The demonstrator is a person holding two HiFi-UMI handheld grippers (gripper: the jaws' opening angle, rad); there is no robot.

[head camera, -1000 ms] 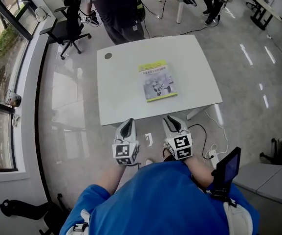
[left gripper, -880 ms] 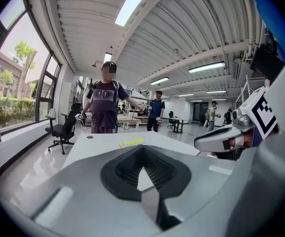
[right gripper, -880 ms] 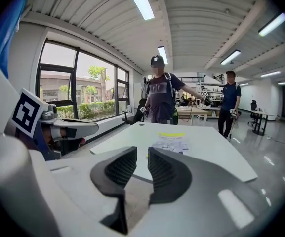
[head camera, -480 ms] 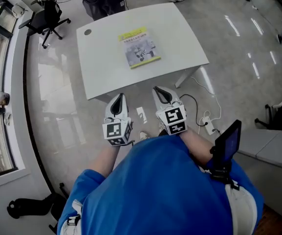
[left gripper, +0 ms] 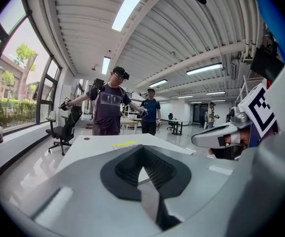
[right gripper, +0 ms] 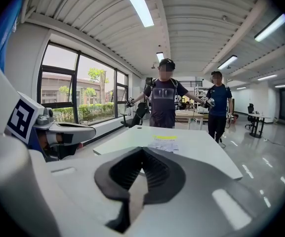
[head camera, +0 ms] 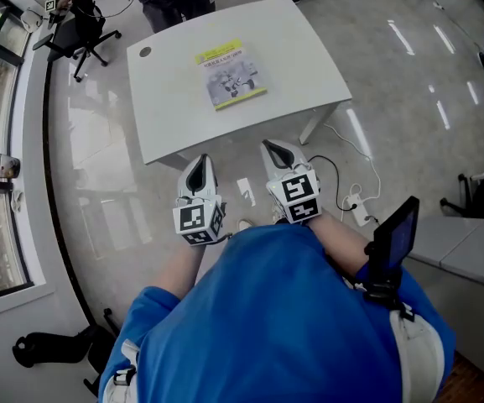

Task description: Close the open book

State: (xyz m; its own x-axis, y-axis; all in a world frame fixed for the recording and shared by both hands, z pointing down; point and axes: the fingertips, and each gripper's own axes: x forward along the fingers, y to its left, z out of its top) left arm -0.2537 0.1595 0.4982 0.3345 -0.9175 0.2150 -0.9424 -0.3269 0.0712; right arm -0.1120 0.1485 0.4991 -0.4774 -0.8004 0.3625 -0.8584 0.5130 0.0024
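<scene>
- Holding both tools low in the frame, close to my body: the left gripper (head camera: 197,168) has its jaws pressed together with nothing between them. The right gripper (head camera: 277,151) has just been closing its jaws, and they now meet, also empty.
- Both tips sit short of the near edge of the table (head camera: 174,116), over bare floor, touching nothing. I judge that the right place for them, since nothing seems left to grasp.
- The book (head camera: 231,75) lies in the upper middle of the head view, flat on the table, cover up, its yellow band toward the far edge. It looks already closed and is well apart from both grippers.
- To finish well, I check that the cover lies flush. From the low gripper views the book is only a thin strip, so I cannot tell whether any pages gape.
- If the cover lifts, I would reach in with shut jaws and press down near its free edge rather than pinch it.
- Farther off, a person (right gripper: 164,102) stands at the table's far side and an office chair (head camera: 78,36) sits at the upper left, so any reach should stop at the book.
</scene>
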